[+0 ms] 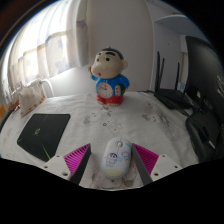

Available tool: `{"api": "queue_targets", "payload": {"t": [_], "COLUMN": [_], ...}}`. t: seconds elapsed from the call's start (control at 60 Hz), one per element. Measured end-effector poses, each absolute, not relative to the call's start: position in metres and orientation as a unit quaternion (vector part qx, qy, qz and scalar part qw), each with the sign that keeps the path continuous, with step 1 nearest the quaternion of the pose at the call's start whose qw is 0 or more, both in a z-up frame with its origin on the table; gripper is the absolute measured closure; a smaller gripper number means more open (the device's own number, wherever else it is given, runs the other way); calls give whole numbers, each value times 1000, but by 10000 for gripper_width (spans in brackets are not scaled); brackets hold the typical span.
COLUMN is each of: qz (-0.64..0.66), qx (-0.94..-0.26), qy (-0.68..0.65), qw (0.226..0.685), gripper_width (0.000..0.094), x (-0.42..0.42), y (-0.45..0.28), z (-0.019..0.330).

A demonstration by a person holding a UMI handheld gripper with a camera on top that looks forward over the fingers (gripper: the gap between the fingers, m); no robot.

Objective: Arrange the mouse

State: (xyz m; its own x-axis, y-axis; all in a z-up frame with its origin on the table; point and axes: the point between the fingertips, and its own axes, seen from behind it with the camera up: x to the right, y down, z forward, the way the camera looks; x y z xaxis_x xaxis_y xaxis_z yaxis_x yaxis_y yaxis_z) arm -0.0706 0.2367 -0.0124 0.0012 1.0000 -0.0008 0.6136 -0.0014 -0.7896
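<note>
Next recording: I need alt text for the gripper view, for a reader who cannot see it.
A white mouse lies on a light table between the open pink-padded fingers of the hand-held gripper, with a gap visible at each side. Ahead to the left lies a black mouse pad; beyond the fingers stands a cartoon boy figurine.

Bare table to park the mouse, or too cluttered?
Bare table lies between the black mouse pad and the doll, just beyond the fingers. Right of the doll, dark items crowd the edge. The mouse sits between the open gripper.

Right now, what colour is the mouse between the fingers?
White, with a small bluish mark on top; the mouse shows in the gripper view.
</note>
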Motion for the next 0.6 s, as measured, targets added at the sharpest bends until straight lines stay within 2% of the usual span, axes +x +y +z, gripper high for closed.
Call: {"api": "queue_targets", "payload": {"t": [0.2, 0.4, 0.467, 0.6], "qz": [317, 316, 304, 302], "qx": [-634, -625, -625, -621], "qy": [-634, -641, -641, -645], "qw": [309, 314, 326, 327], "gripper_width": [94, 291, 461, 516], "x": [-81, -83, -83, -85], "y": [233, 234, 242, 243], "z": [-12, -14, -15, -12]}}
